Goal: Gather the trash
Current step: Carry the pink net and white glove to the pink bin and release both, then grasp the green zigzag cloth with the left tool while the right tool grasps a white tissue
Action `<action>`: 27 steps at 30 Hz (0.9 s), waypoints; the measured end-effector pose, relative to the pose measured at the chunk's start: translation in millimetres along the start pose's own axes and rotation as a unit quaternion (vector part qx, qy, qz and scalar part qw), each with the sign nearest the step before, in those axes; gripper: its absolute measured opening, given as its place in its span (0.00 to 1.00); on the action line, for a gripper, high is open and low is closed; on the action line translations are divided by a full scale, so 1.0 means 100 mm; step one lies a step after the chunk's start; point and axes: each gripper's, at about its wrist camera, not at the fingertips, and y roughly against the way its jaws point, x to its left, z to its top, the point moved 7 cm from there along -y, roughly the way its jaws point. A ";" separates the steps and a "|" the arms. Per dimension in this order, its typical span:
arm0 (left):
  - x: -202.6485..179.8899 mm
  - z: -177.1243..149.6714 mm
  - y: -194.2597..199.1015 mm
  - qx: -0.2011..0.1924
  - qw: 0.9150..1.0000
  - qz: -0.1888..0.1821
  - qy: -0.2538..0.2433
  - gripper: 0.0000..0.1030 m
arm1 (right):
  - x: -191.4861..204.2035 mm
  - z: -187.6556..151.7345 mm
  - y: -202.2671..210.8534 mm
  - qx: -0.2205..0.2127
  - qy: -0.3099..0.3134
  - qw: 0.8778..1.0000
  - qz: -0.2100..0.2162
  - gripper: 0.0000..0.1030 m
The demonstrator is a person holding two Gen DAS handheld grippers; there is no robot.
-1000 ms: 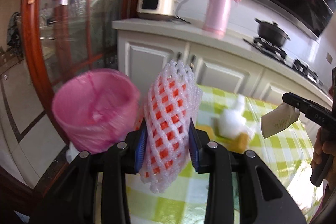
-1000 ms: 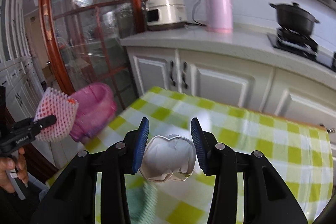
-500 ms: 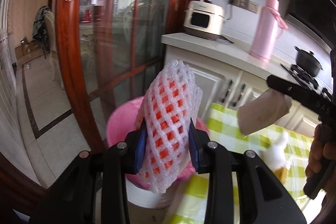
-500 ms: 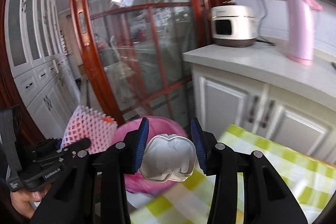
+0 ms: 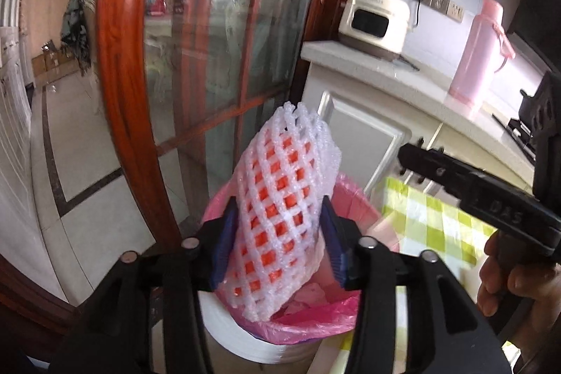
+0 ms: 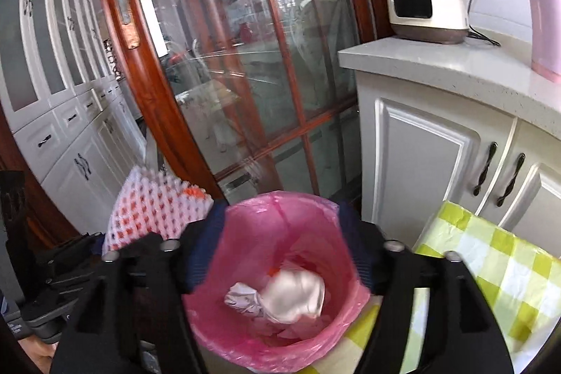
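My left gripper (image 5: 277, 240) is shut on a white foam fruit net with orange inside (image 5: 284, 198), held just above the near rim of the pink-lined trash bin (image 5: 350, 198). The net also shows at the left of the right wrist view (image 6: 154, 202). My right gripper (image 6: 280, 244) is open and empty, its jaws spread wide over the bin (image 6: 242, 342). A white crumpled cup (image 6: 298, 293) lies inside the bin beside other crumpled paper (image 6: 242, 298). The right gripper shows from the side in the left wrist view (image 5: 473, 191).
A table with a green-and-white checked cloth (image 6: 491, 269) abuts the bin on the right. White kitchen cabinets (image 6: 438, 163) stand behind, with a rice cooker (image 6: 424, 2) and a pink thermos (image 5: 477, 51). A red-framed glass door (image 5: 210, 58) is behind the bin.
Both grippers moved left from the table to over the bin. The right gripper opened and the white cup dropped into the bin. The left gripper still holds the net.
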 end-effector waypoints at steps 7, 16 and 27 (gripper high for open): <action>-0.08 -0.15 0.03 -0.004 1.000 0.002 0.011 0.63 | -0.39 -0.40 0.52 -0.024 -0.008 0.998 -0.055 0.71; -1.01 -0.78 0.52 -0.015 0.998 -0.053 -0.008 0.68 | -1.22 -1.56 1.88 -0.028 -0.016 0.984 -0.176 0.77; -2.24 -2.03 0.76 0.042 0.990 -0.113 -0.065 0.69 | -2.17 -2.80 3.06 0.006 -0.065 0.962 -0.266 0.81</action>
